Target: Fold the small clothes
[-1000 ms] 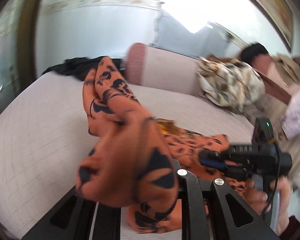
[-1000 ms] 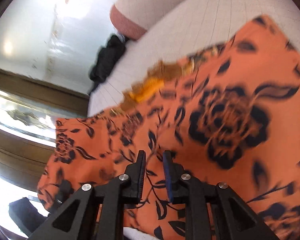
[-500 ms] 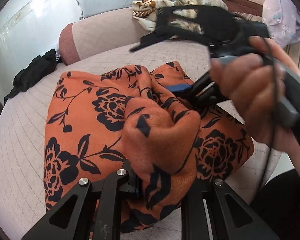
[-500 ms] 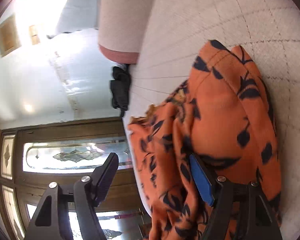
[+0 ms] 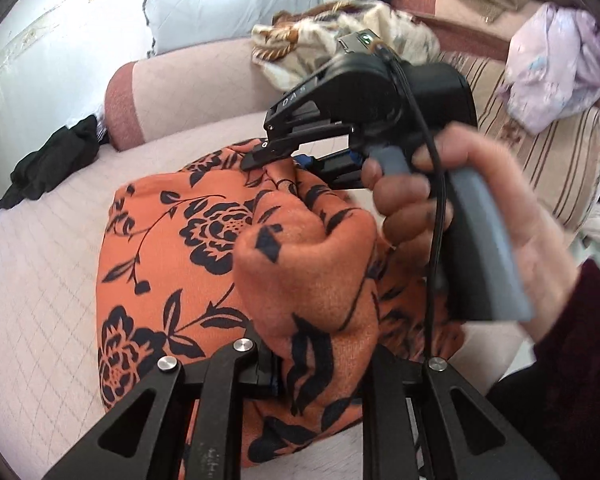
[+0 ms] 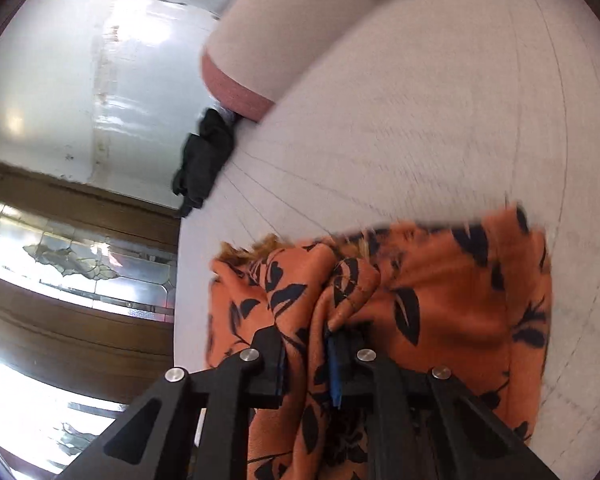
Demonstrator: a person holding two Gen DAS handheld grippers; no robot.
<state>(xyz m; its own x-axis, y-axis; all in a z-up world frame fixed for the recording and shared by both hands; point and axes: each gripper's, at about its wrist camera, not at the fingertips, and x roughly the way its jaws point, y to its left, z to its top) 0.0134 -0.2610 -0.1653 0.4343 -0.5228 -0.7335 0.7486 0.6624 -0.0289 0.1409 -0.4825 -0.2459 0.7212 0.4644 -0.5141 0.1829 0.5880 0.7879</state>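
An orange garment with black flowers lies partly folded on the pale quilted cushion. My left gripper is shut on a thick bunch of its near edge, which hides the fingertips. In the left wrist view a hand holds my right gripper at the cloth's far edge. In the right wrist view the right gripper has its jaws closing, and a raised fold of the orange garment is pinched between the blue pads.
A black cloth lies at the cushion's far left beside a pink bolster. A cream patterned garment and a lilac one sit on the striped seat behind. A wooden door with glass stands beyond the cushion's edge.
The left gripper swung across and rolled, laying the orange cloth down flatter. The right gripper opened wide, moved to the cloth's far edge and closed on a fold there.
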